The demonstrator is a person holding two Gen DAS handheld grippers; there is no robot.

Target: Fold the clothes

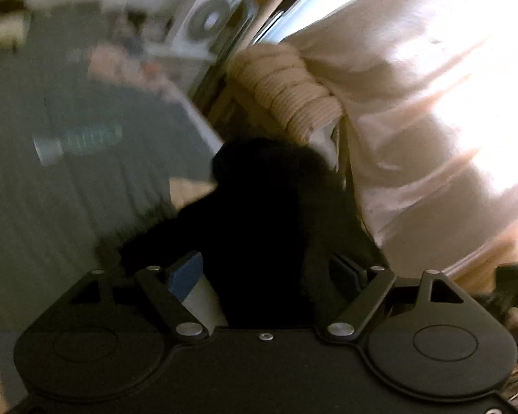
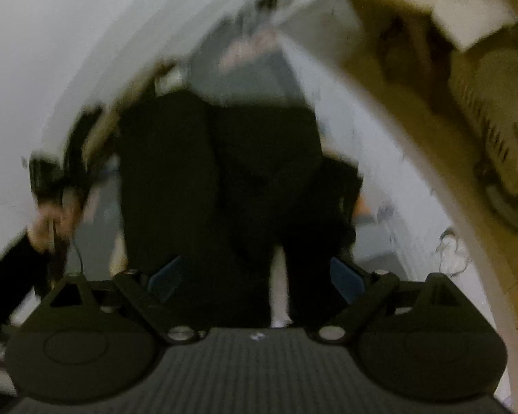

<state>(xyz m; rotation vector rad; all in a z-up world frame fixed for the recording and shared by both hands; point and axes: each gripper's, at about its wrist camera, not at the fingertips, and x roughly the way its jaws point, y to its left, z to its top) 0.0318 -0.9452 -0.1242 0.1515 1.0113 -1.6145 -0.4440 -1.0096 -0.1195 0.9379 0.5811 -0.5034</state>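
Black garment (image 1: 259, 207) (soft, limp, light) lies bunched on the grey surface (image 1: 34, 207) between both wide-open claws, left claw (image 1: 269, 272) and right claw (image 2: 259, 276), neither gripping; best pinched at an edge.

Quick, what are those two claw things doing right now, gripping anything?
Left gripper: fingers open, black garment between them, not pinched.
Right gripper: fingers open, the black garment in front, not gripped.
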